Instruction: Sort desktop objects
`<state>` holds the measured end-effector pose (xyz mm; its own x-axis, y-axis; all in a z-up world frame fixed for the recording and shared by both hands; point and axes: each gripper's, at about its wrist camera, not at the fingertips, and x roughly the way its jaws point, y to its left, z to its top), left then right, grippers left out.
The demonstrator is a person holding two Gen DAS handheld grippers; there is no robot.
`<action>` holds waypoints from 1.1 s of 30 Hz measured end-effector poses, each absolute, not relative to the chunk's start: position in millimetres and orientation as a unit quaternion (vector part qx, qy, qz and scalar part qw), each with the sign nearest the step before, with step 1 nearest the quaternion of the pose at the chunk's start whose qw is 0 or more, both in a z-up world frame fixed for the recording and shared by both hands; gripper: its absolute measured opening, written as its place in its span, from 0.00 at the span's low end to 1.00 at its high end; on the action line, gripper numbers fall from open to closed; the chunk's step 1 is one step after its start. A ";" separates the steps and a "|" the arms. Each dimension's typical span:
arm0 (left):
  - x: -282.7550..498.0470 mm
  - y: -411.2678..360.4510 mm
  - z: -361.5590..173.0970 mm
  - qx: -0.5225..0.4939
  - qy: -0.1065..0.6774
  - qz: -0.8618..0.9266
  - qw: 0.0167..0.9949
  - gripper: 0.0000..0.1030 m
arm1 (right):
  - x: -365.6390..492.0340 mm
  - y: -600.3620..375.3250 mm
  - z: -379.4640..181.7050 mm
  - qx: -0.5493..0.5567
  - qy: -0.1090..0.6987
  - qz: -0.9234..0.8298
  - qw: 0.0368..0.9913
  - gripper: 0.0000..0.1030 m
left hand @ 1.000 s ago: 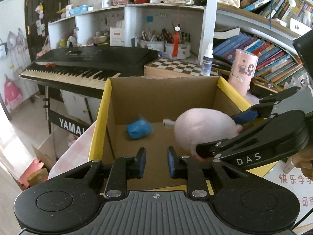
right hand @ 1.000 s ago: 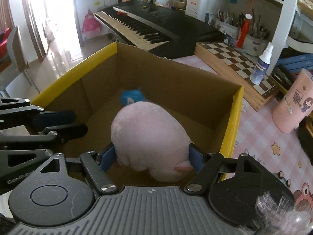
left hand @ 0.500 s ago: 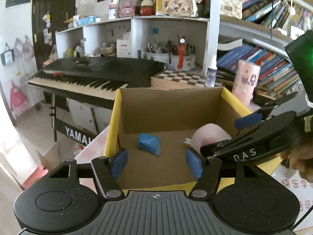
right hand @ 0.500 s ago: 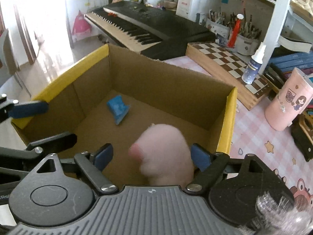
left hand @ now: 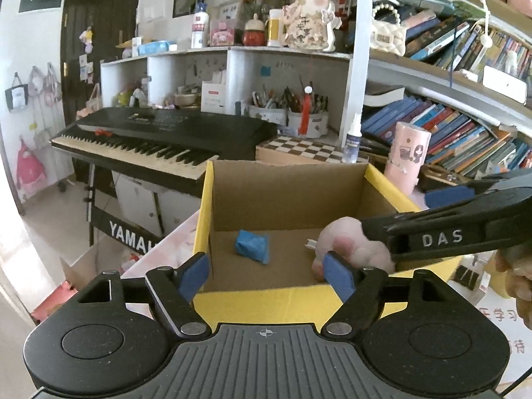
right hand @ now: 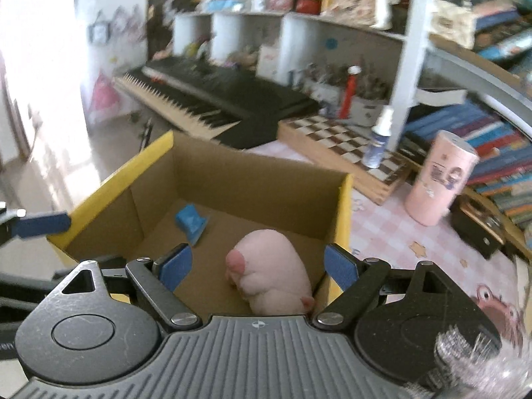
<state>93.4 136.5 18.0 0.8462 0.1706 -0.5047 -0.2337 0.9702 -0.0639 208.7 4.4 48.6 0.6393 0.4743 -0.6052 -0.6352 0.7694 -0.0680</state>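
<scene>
Dropped from the right claw (right hand: 256, 267), the pink plush toy (right hand: 271, 269) now lies inside the cardboard box (right hand: 344, 206).
Both claws gape empty, the left claw (left hand: 266, 274) too; a blue packet (left hand: 252, 245) lies nearby.

The right tongs (right hand: 254, 267) stand with both blue pads wide apart, holding nothing. Below them, the pink plush toy (right hand: 271, 267) lies on the floor of the cardboard box (right hand: 232, 179), against the box's right wall near the front corner. A blue object (right hand: 190, 222) lies further back toward the box's left wall, well apart from the toy. On the pink checked bench (right hand: 382, 226), right of the box, stands a pink cylindrical container (right hand: 440, 183). A chessboard (right hand: 342, 146) lies behind the box.
</scene>
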 end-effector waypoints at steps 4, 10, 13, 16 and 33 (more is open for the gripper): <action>80.3 135.3 19.3 -0.070 0.240 0.104 0.963 0.79 | 190.6 -9.9 52.2 -0.121 0.273 0.279 0.912 0.84; 57.6 137.7 20.3 -0.084 0.225 0.115 0.964 0.80 | 159.2 -33.6 50.6 -0.098 0.254 0.233 0.934 0.83; 46.4 138.4 19.7 -0.086 0.224 0.120 0.963 0.81 | 143.4 -43.3 46.9 -0.086 0.254 0.215 0.939 0.83; 37.7 139.0 18.4 -0.087 0.228 0.120 0.962 0.81 | 129.2 -48.9 41.4 -0.081 0.264 0.206 0.939 0.83; -5.6 122.8 5.5 -0.048 0.272 0.123 0.953 0.81 | 45.7 -63.8 22.3 -0.070 0.274 0.171 0.944 0.83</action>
<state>-5.6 122.8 5.5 0.8220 0.2092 -0.5297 -0.2616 0.9649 -0.0248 45.7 -63.8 22.3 0.7909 0.2842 -0.5419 -0.3610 0.9318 -0.0382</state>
